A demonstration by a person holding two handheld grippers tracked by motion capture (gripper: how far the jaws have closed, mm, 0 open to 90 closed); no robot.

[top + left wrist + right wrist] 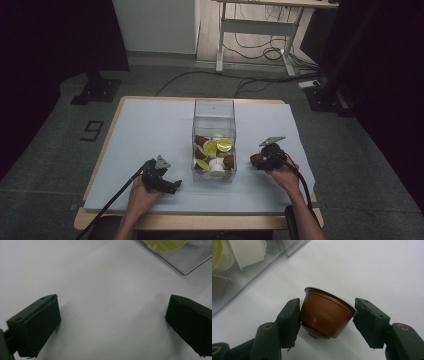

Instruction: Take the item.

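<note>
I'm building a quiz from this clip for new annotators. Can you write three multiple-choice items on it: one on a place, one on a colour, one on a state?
1. Where does the clear box stand?
A. On the floor
B. Mid-table, between the two claws
C. At the table's far left corner

2. What colour is the capsule in the right claw?
A. Brown
B. Blue
C. Yellow-green

3. How is the left claw?
A. Shut on a capsule
B. Shut on the box's rim
C. Open, with nothing between its jaws

Answers:
1 B: the high view shows the box in the table's middle, a claw at each side.
2 A: the right gripper view shows a brown cup between the jaws.
3 C: the left gripper view shows the jaws wide apart over bare white sheet.
</note>
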